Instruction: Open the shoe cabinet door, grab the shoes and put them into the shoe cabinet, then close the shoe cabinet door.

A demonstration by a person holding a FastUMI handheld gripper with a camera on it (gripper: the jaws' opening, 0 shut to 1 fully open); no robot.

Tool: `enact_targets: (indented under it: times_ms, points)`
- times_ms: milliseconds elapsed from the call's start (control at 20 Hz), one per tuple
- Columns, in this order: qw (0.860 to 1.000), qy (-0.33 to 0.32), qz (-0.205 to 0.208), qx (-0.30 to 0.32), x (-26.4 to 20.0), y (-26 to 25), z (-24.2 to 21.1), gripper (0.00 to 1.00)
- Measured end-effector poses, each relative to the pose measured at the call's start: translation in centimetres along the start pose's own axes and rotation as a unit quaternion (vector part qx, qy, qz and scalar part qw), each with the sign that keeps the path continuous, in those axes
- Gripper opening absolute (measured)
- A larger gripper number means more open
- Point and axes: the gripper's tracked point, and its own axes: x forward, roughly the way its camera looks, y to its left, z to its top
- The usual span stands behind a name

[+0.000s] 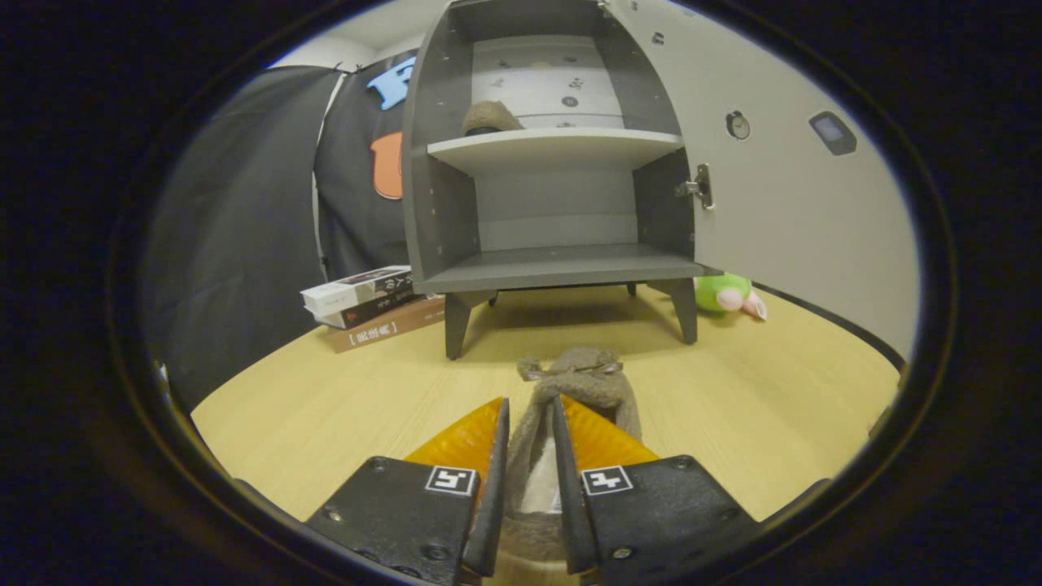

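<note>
A grey shoe cabinet (553,268) stands on short legs on the wooden table, with its door (781,163) swung wide to the right. One fuzzy brown slipper (491,118) rests on the cabinet's upper shelf. A second fuzzy brown slipper (582,382) with a small bow lies just ahead of my fingers, toe toward the cabinet. My gripper (529,407) is shut on this slipper, its two fingers pinching the heel wall between them. The lower shelf of the cabinet holds nothing.
A stack of books (370,305) lies on the table to the left of the cabinet. A green plush toy (727,295) sits behind the cabinet's right leg, under the door. Light wooden table (326,407) spreads to both sides of the fingers.
</note>
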Motion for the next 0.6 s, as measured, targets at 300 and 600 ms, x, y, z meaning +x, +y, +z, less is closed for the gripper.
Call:
enact_targets:
  times_ms: [300,600]
  points:
    - [0.996,0.074,-0.004,0.049,3.6,-0.1,-1.9,0.46]
    - [0.995,0.018,0.077,0.055,3.2,1.7,0.1,0.15]
